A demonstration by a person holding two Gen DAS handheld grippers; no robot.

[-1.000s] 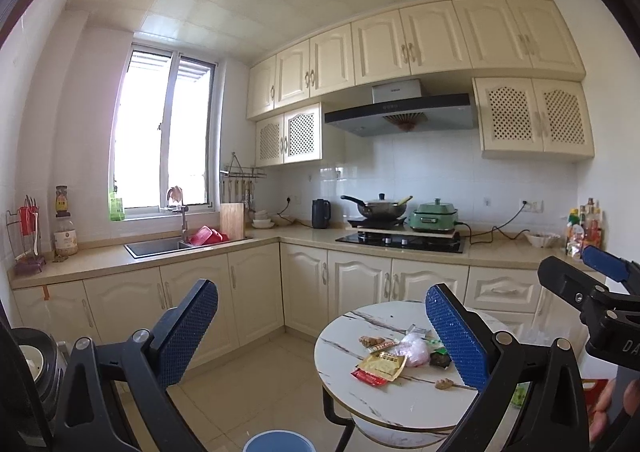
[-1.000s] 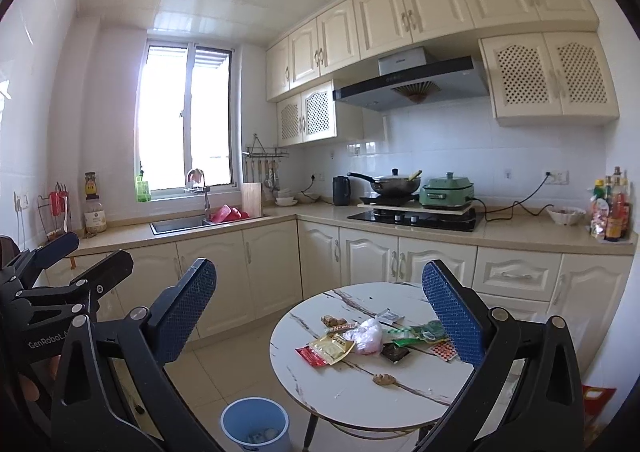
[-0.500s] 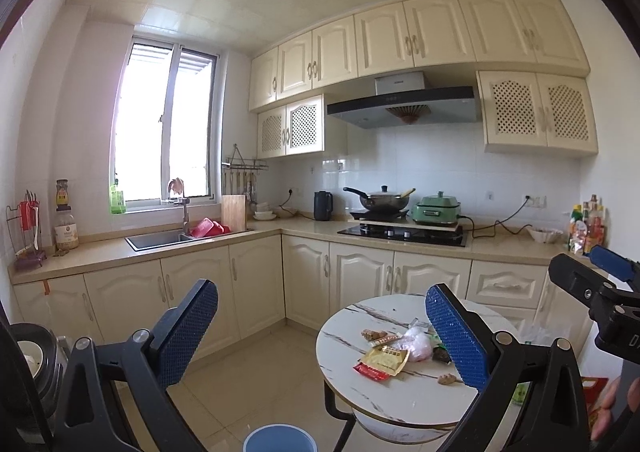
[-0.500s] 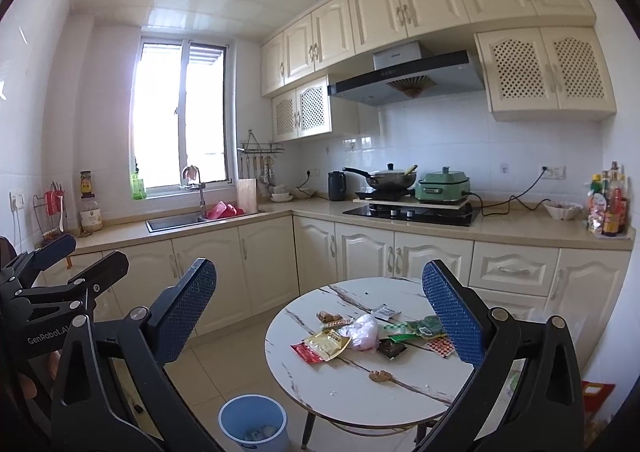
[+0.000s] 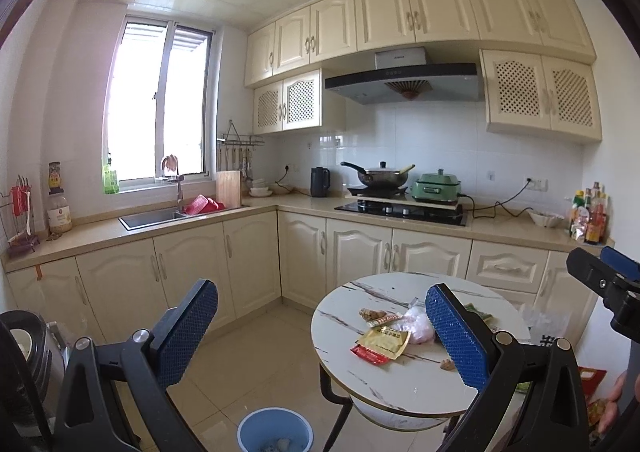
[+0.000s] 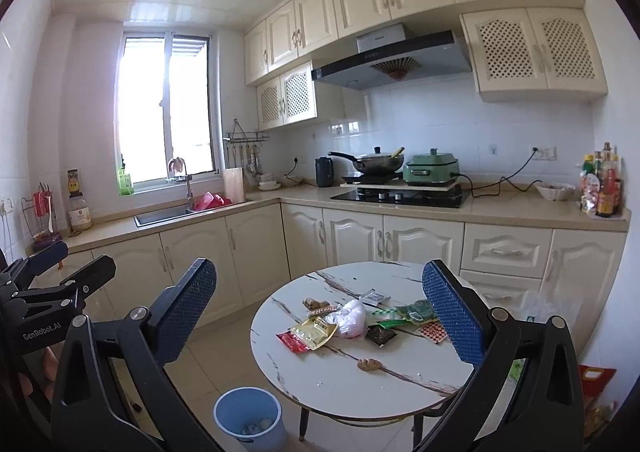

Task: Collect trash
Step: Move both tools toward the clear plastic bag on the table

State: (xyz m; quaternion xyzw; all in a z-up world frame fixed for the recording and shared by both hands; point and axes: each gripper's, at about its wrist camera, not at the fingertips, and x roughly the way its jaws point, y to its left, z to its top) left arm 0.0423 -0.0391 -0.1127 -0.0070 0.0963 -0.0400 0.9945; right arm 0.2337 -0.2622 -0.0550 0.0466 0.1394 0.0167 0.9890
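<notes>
Both grippers hang well short of the round marble-patterned table (image 6: 340, 380), neither touching anything: the right gripper (image 6: 320, 316) has its blue-padded jaws spread wide with nothing between them, and the left gripper (image 5: 322, 328) is just as wide and just as empty. The trash lies in a loose cluster on the far half of the tabletop, lower centre of the right wrist view: a yellow sachet (image 6: 314, 330) overlapping a red wrapper (image 6: 292, 342) at the left end, a crumpled pinkish plastic bag (image 6: 352, 318) beside them, a dark packet (image 6: 382, 334), green wrappers (image 6: 408, 312) and a red-dotted packet (image 6: 432, 330) trailing to the right, a small white sachet (image 6: 374, 297) behind, and two brown scraps, one (image 6: 370, 364) alone nearer the front edge. The cluster's long axis runs left to right across the frame, roughly square to the line of the fingers. In the right view it sits almost centred between the jaws, ahead and below; in the left wrist view the same pile (image 5: 384, 340) is pushed to the right, partly hidden behind that gripper's right finger. So the right gripper looks the better placed to go forward and down onto the nearest pieces. The light blue bin (image 6: 250, 418) stands on the floor at the lower left of the table, already holding some scraps, on the left gripper's side.
</notes>
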